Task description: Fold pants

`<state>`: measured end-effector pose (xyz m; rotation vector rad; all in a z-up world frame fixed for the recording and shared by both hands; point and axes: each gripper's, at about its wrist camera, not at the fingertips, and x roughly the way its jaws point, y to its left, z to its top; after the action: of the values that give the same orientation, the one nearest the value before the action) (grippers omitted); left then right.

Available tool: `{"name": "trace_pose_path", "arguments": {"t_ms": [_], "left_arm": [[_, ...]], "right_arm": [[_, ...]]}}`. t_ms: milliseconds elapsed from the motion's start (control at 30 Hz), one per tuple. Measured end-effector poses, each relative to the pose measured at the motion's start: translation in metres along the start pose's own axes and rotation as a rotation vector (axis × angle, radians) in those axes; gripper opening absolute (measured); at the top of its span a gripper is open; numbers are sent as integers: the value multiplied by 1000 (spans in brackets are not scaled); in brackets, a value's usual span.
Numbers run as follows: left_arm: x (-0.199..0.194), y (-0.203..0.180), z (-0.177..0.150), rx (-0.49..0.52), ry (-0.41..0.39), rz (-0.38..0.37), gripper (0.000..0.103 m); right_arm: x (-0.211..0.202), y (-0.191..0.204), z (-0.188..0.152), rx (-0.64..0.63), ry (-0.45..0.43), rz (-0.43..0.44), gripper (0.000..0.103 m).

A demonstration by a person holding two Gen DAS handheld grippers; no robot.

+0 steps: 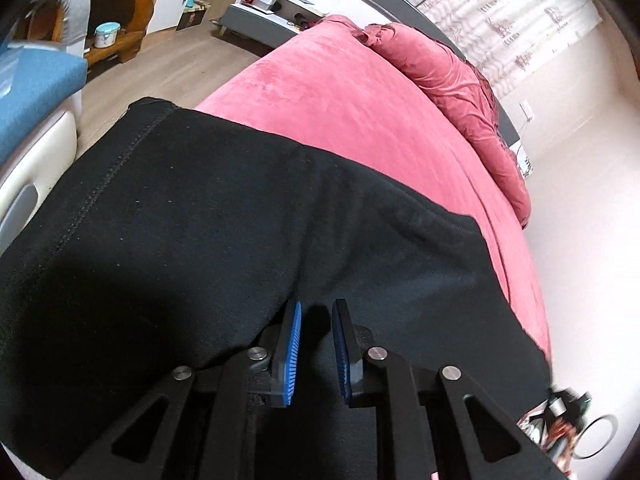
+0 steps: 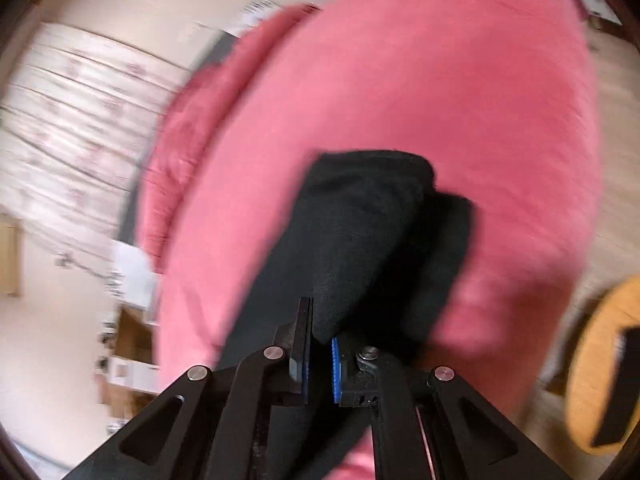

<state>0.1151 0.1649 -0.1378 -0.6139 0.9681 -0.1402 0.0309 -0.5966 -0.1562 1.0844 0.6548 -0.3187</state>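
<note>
We pinch the black pants [image 2: 360, 232] tight in the right gripper [image 2: 320, 344], keep the left gripper [image 1: 316, 320] narrowly open with nothing pinched, and lay the cloth flat on the pink bed [image 1: 360, 100].

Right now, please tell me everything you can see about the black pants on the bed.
The black pants look like soft knit cloth with a stitched seam near one edge. They lie across the pink bedcover, partly spread and partly bunched. The left gripper stands over them with a narrow gap between its blue pads; whether cloth is pinched there is unclear. In the blurred right wrist view, the right gripper is shut on a fold of the pants, lifting it over the bedcover.
</note>
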Motion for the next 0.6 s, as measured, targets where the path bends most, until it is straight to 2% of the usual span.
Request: {"name": "trace_pose_path", "arguments": {"t_ms": [33, 133, 233, 267, 300, 333, 467, 533, 600], "left_arm": [[0, 1, 0, -3, 5, -5, 17], [-2, 0, -1, 4, 12, -2, 17], [-5, -10, -1, 58, 9, 15, 17], [-5, -17, -3, 92, 5, 19, 18], [-4, -24, -5, 116, 5, 16, 18], [-3, -36, -11, 154, 12, -21, 18], [8, -83, -32, 306, 44, -104, 19], [19, -103, -42, 378, 80, -111, 19], [27, -114, -48, 409, 94, -93, 19]], "right_arm": [[7, -10, -2, 21, 15, -27, 8], [14, -28, -7, 125, -9, 21, 6], [7, -18, -17, 146, -33, 51, 17], [6, -11, -24, 124, -24, 74, 25], [4, -4, -33, 92, -5, 97, 37], [2, 2, -43, 62, 20, 113, 41], [16, 29, -100, 25, 171, 190, 42], [29, 44, -129, 10, 249, 209, 42], [46, 58, -152, -32, 327, 229, 42]]}}
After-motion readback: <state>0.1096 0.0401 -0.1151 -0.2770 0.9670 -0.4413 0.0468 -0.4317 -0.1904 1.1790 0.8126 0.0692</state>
